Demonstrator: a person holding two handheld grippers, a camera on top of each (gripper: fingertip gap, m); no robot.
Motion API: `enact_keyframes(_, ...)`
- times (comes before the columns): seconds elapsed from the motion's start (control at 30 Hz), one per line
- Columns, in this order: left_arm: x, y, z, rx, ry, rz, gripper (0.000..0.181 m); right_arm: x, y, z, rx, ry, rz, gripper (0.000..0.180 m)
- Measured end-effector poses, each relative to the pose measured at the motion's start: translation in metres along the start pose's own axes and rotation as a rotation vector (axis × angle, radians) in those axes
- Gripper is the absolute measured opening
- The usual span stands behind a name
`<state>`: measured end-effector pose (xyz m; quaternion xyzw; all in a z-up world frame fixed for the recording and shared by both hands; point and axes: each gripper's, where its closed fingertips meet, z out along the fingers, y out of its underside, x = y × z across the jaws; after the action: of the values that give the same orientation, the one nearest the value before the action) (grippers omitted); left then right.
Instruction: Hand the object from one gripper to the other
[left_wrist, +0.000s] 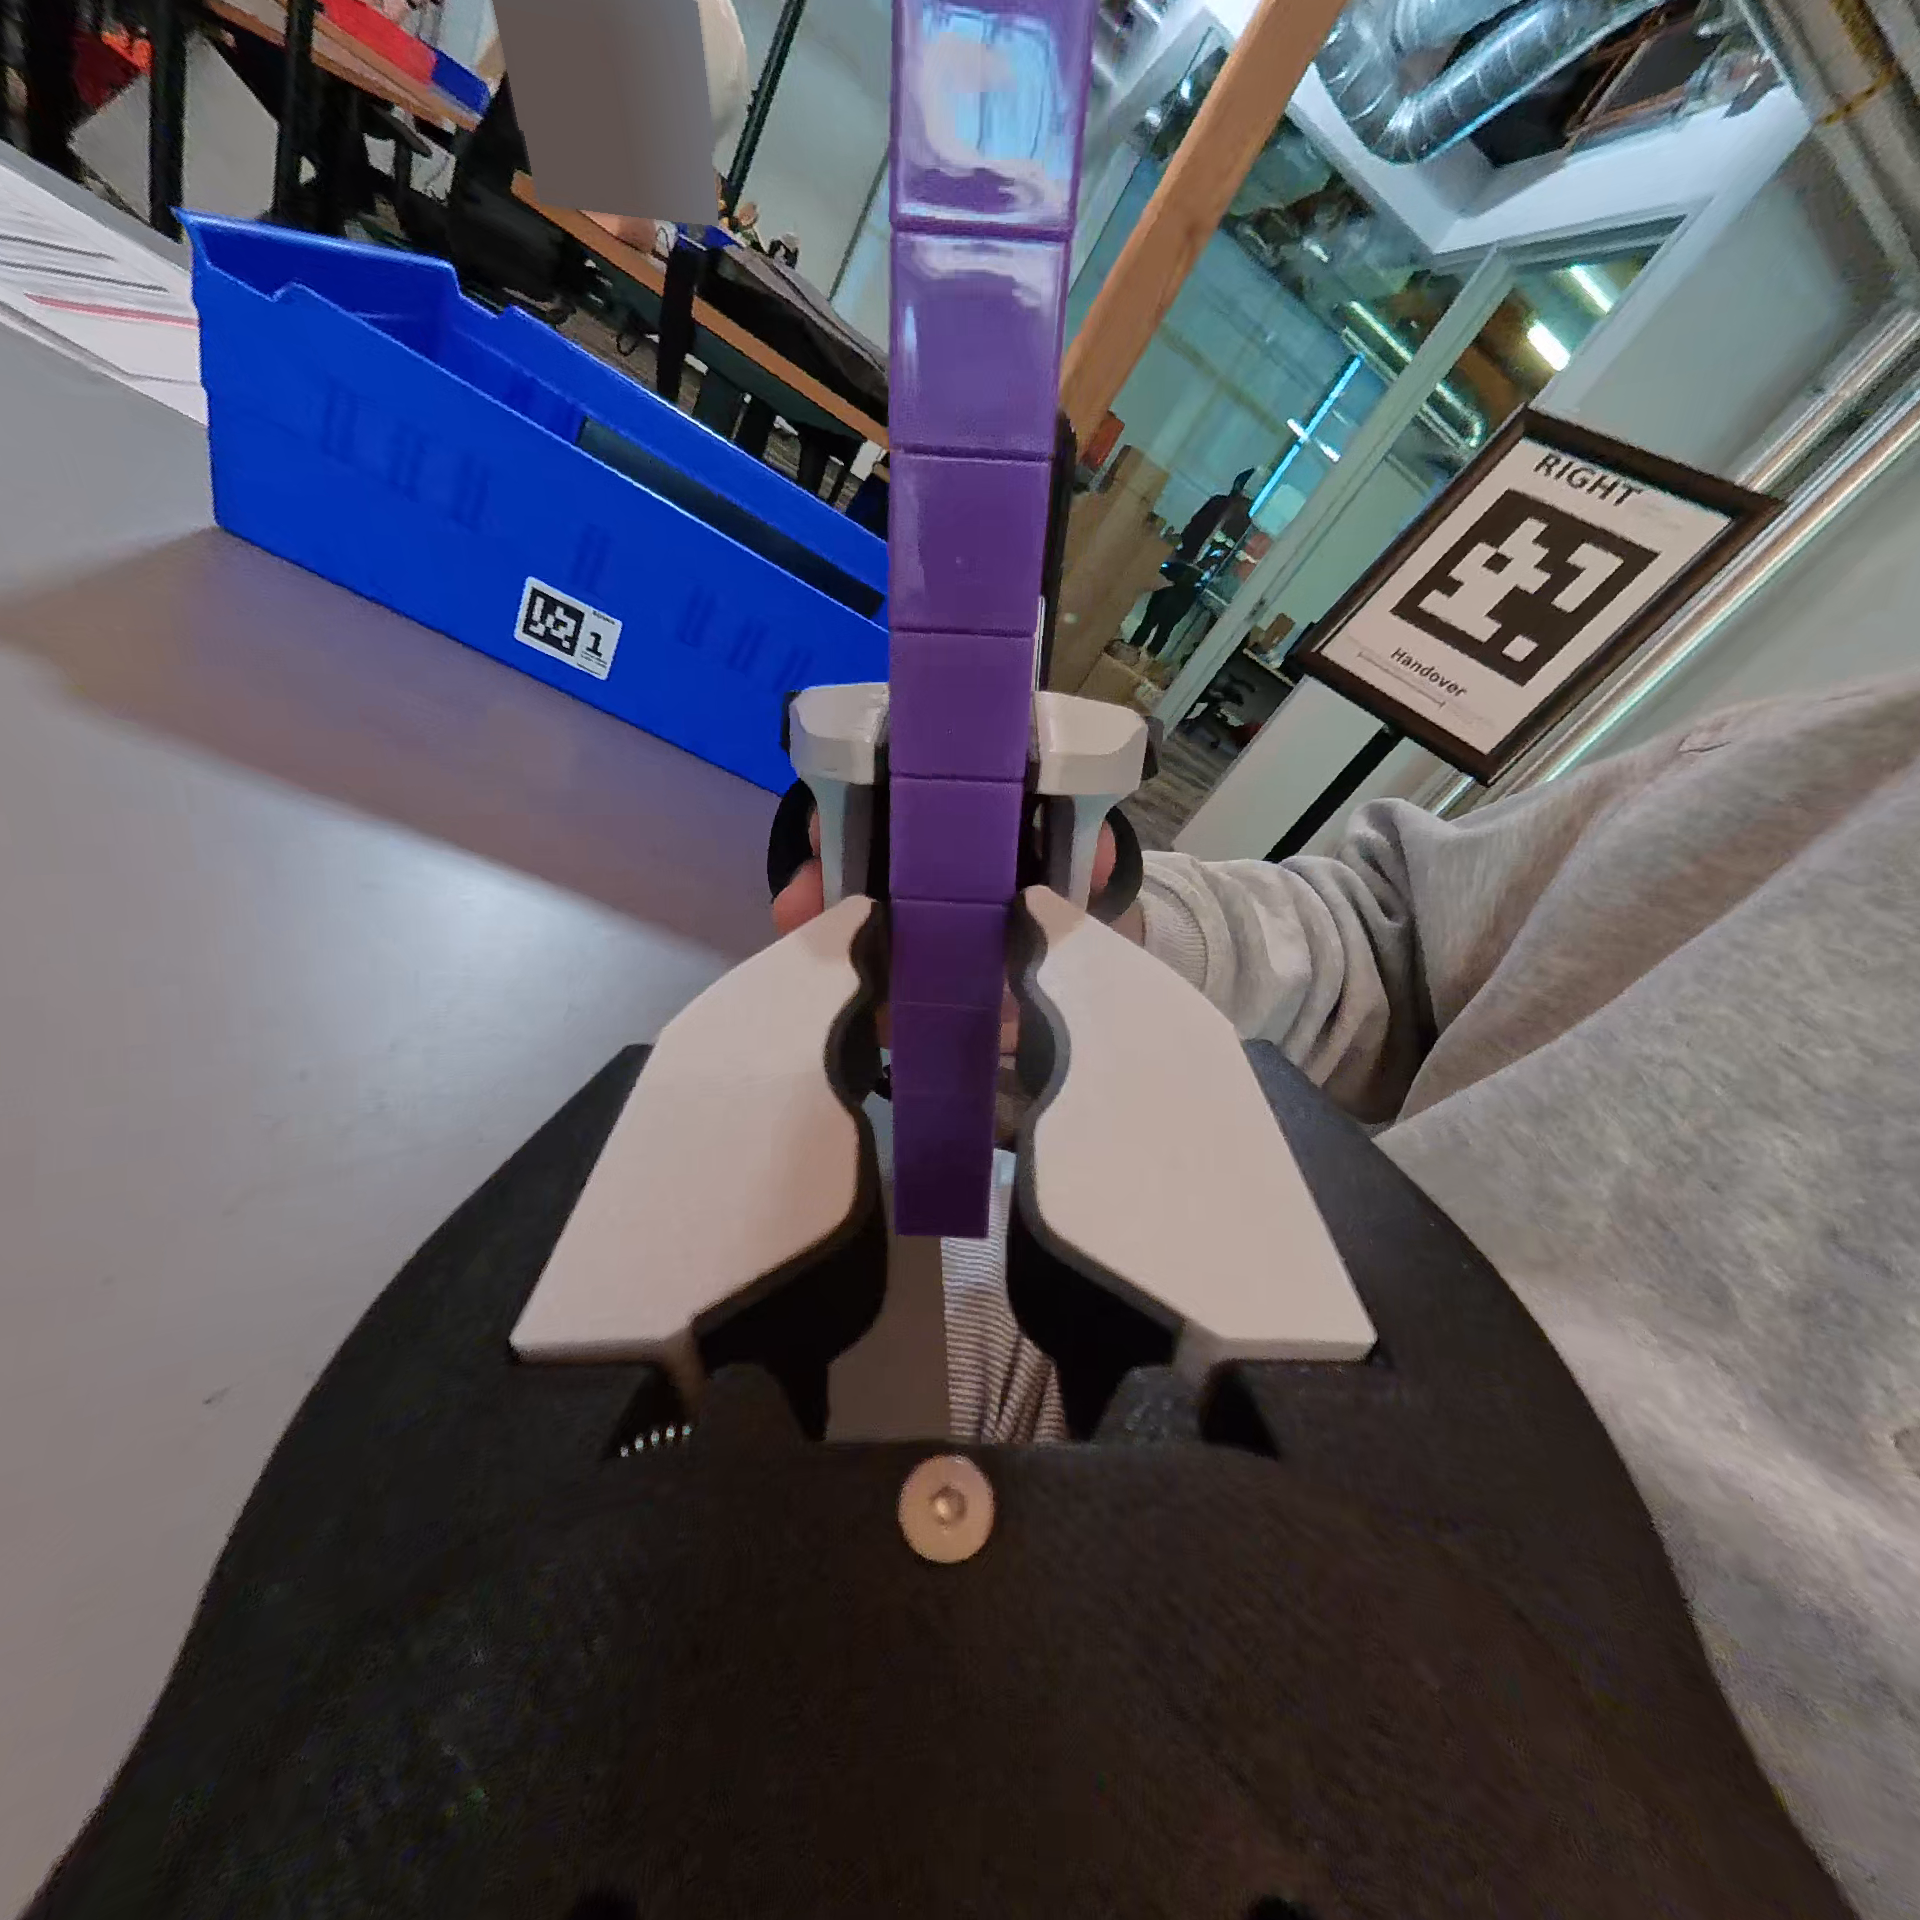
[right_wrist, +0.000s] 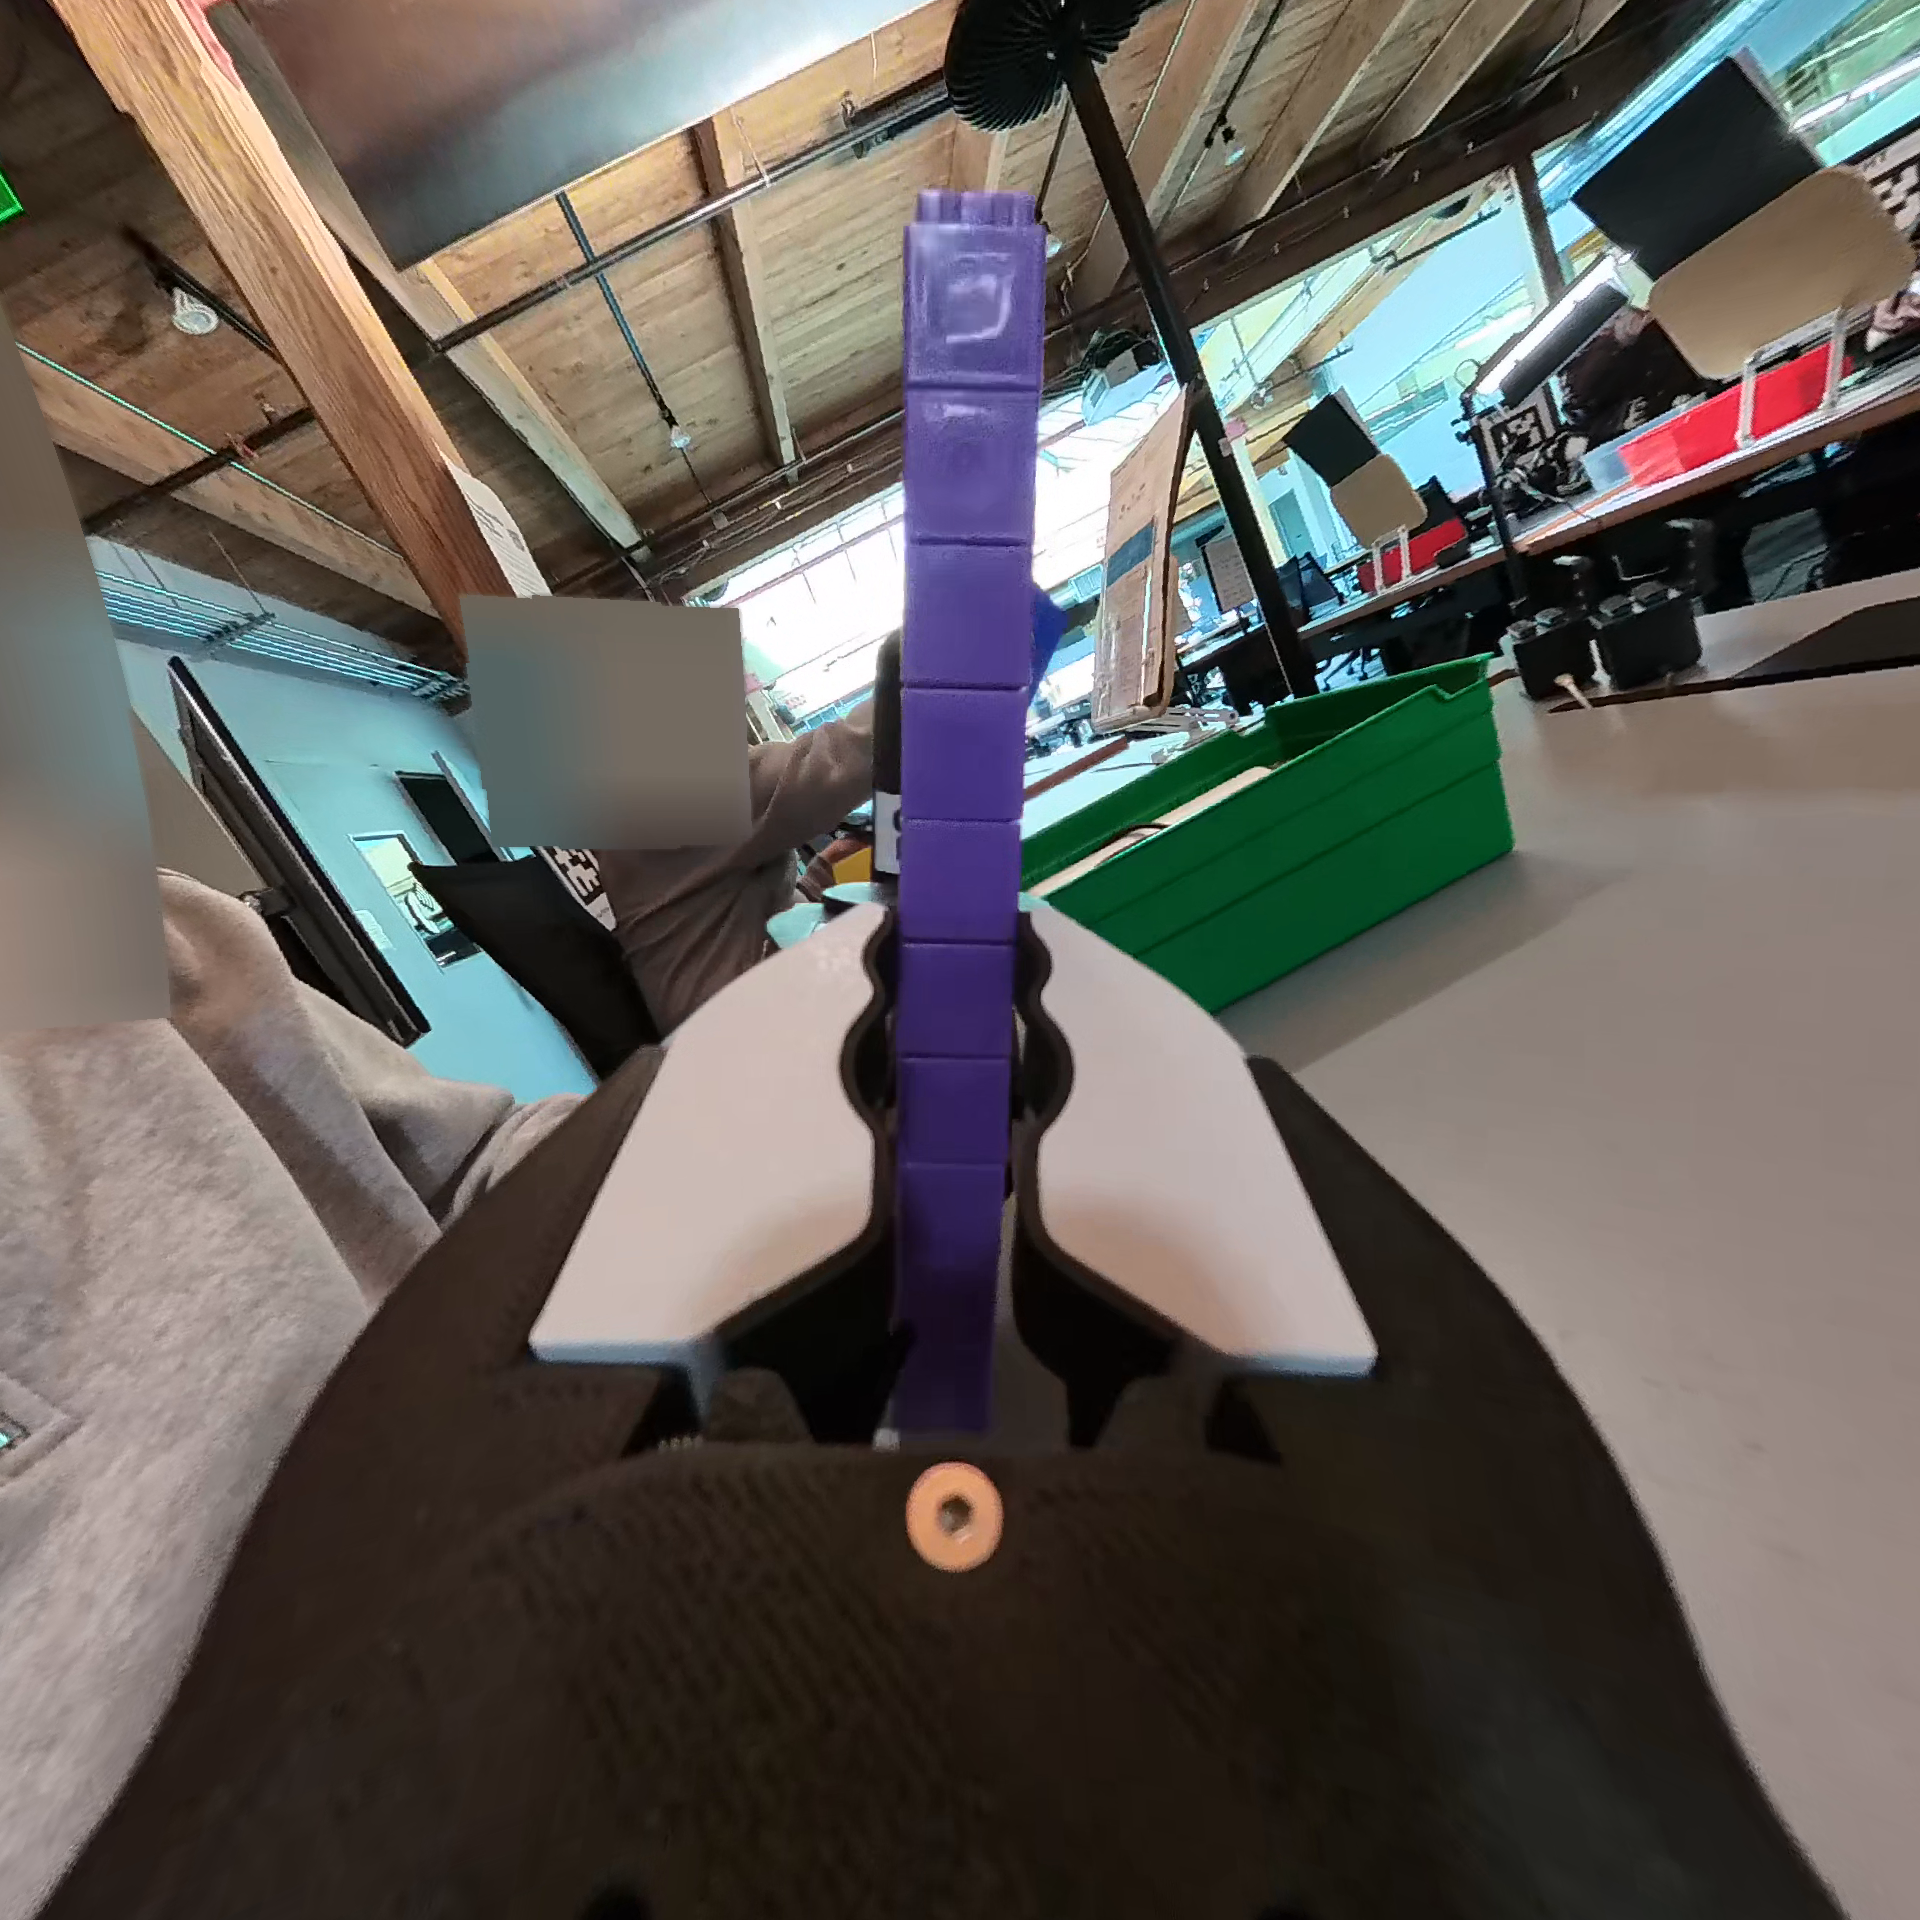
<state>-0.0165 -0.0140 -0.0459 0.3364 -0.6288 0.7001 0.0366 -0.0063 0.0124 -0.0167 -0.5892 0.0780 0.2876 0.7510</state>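
A long purple stick of joined cubes (left_wrist: 971, 540) stands upright between the white fingers of my left gripper (left_wrist: 945, 925), which is shut on its lower part. Just beyond, my right gripper (left_wrist: 961, 743) clamps the same stick from the far side, with a hand behind it. In the right wrist view the stick (right_wrist: 961, 613) rises between the fingers of my right gripper (right_wrist: 954, 935), which is shut on it. The stick's upper end runs out of the top of the left wrist view. The stick hides most of what lies behind it in the right wrist view.
A blue bin (left_wrist: 499, 499) stands on the grey table (left_wrist: 260, 935) to the left. A green bin (right_wrist: 1299, 831) sits on the table (right_wrist: 1662, 987) to the right. A framed marker sign (left_wrist: 1527, 592) stands at the right. A grey sleeve (left_wrist: 1558, 935) is close by. Both grippers' tips are close together, under 4 cm apart.
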Motion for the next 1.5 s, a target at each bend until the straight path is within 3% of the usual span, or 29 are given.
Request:
enact_keyframes(0.1, 0.000, -0.002, -0.002, -0.003, -0.015, 0.018, 0.023, 0.000, -0.001, 0.000, 0.006, -0.003, 0.009, 0.023)
enact_keyframes(0.17, -0.002, -0.005, -0.004, 0.020, -0.018, 0.008, 0.023, 0.003, -0.004, -0.001, 0.025, 0.009, 0.022, 0.044)
enact_keyframes(0.3, -0.006, -0.012, -0.011, 0.071, -0.023, -0.028, 0.023, 0.010, -0.014, -0.006, 0.083, 0.038, 0.045, 0.059)
enact_keyframes(0.6, -0.019, -0.009, -0.018, 0.040, -0.083, -0.029, 0.023, 0.023, -0.029, -0.018, 0.138, 0.097, 0.015, 0.064)
enact_keyframes(0.73, -0.014, 0.003, -0.010, -0.024, -0.037, -0.052, 0.023, 0.027, -0.035, -0.023, 0.150, 0.114, -0.001, 0.066)
enact_keyframes(0.97, -0.008, 0.028, 0.005, -0.137, 0.020, -0.095, 0.023, 0.029, -0.048, -0.034, 0.150, 0.115, 0.000, 0.063)
enact_keyframes(1.27, -0.009, 0.034, 0.008, -0.159, 0.027, -0.110, 0.022, 0.032, -0.022, -0.023, 0.028, 0.114, 0.088, 0.051)
enact_keyframes(1.4, -0.012, 0.033, 0.006, -0.153, 0.015, -0.113, 0.022, 0.029, -0.014, -0.020, -0.012, 0.086, 0.113, 0.025)
enact_keyframes(1.5, -0.013, 0.032, 0.005, -0.136, 0.015, -0.131, 0.022, 0.027, -0.015, -0.020, -0.016, 0.087, 0.101, 0.024)
